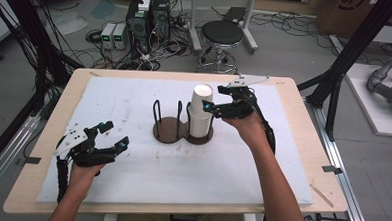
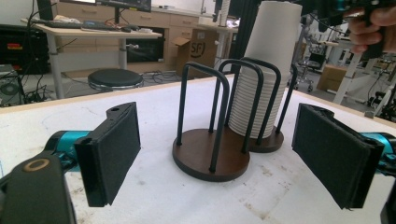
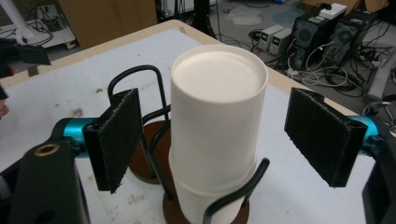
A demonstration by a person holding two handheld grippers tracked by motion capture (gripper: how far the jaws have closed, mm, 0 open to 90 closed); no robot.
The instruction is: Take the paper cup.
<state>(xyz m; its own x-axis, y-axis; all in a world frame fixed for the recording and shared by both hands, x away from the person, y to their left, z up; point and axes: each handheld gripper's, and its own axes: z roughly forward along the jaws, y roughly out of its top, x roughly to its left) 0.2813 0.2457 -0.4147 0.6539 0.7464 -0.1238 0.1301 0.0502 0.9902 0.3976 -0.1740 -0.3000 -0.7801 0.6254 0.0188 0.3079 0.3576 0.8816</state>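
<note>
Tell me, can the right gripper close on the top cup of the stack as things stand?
Probably yes. The right gripper is open, its pads on either side of the top cup, which rises above the holder's black wire loops. Nothing stands between pads and cup.

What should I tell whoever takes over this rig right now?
Right tool: open, jaws either side of the top cup, not gripping yet.
Left tool: open, holding nothing, over the white mat, apart from the holder.
Cups: upside-down stack in the holder's right bay; left bay has no cups.
Done: right tool lined up.
Left: probably close on the top cup and lift it off.
</note>
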